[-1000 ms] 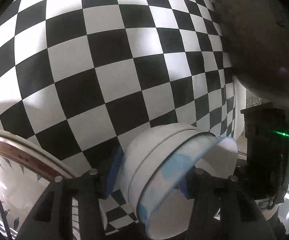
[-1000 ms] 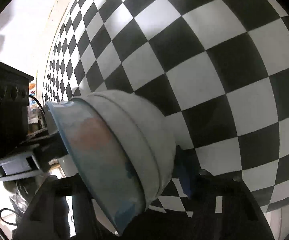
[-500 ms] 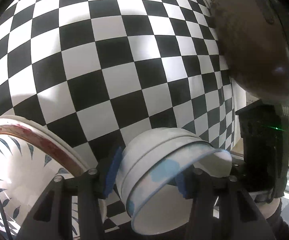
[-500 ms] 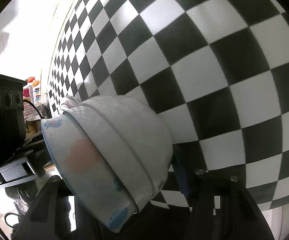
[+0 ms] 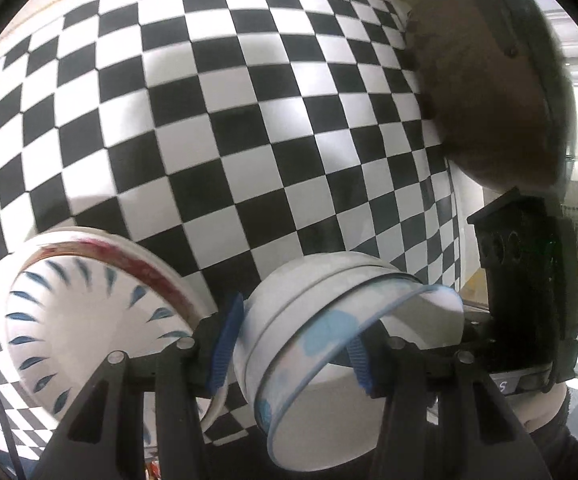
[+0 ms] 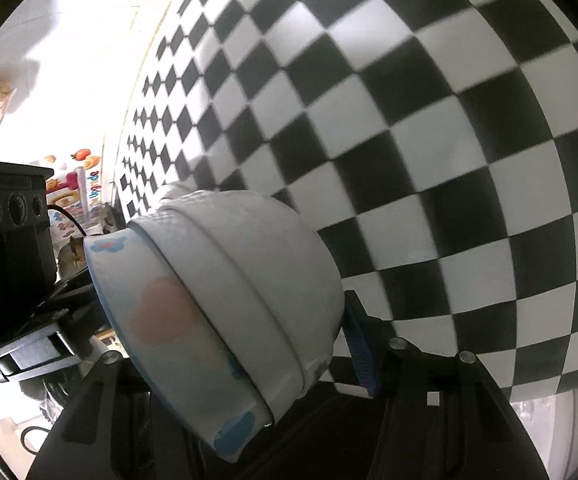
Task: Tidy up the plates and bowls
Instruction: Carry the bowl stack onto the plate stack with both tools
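Note:
A stack of nested white bowls (image 5: 329, 344) with blue and pink blotches is held between both grippers, lifted above the checkered tablecloth. My left gripper (image 5: 293, 352) is shut on one side of the stack, its blue pads across the rim. My right gripper (image 6: 273, 344) is shut on the opposite side of the same stack (image 6: 229, 312). A white bowl with blue leaf marks and a red rim (image 5: 101, 320) sits on the cloth to the left in the left wrist view.
The black-and-white checkered tablecloth (image 5: 229, 140) fills both views. A dark brown bowl (image 5: 489, 92) is at the upper right in the left wrist view. The other gripper's black body (image 5: 529, 292) shows at the right, and at the left in the right wrist view (image 6: 9, 248).
Both grippers have risen and drawn back with the bowl stack. The leaf-patterned bowl has come more fully into the left wrist view.

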A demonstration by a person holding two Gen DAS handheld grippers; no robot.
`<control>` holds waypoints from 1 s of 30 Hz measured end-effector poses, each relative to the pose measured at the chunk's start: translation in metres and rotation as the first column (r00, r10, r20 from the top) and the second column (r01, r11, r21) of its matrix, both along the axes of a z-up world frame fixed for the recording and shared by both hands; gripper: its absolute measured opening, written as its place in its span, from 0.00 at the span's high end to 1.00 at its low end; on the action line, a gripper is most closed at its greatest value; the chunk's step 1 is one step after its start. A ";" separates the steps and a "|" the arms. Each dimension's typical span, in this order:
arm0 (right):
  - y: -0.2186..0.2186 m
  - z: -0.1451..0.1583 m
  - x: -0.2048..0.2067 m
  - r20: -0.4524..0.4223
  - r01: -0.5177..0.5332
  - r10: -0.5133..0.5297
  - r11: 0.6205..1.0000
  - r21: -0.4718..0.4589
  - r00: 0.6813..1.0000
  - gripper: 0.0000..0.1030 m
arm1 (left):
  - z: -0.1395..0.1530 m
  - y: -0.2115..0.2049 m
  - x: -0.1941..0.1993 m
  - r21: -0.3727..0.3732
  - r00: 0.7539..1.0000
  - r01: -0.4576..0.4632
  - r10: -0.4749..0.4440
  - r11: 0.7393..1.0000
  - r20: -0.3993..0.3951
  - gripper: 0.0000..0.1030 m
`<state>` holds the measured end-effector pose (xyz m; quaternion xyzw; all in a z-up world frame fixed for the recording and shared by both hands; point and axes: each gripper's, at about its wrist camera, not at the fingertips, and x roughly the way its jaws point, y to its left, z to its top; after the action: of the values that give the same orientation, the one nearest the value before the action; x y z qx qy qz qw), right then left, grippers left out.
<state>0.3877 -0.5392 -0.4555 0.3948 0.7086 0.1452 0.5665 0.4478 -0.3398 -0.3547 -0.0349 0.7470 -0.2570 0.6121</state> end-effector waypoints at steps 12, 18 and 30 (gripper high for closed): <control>0.067 0.034 0.037 0.062 -0.092 0.093 0.996 -0.024 0.994 0.50 | 0.018 0.071 0.003 0.033 0.997 -0.080 0.080 0.996 0.011 0.56; 0.112 0.026 0.048 0.053 -0.152 0.154 0.988 -0.024 0.987 0.50 | 0.009 0.113 0.001 0.050 0.990 -0.143 0.143 0.989 0.002 0.56; 0.185 0.006 0.064 0.033 -0.259 0.260 0.966 -0.015 0.965 0.51 | -0.007 0.172 0.000 0.084 0.971 -0.240 0.240 0.967 0.005 0.56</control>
<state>0.4521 -0.3540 -0.4494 0.2930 0.7450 0.2211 0.5569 0.4476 -0.1678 -0.3615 -0.1000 0.7491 -0.1493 0.6377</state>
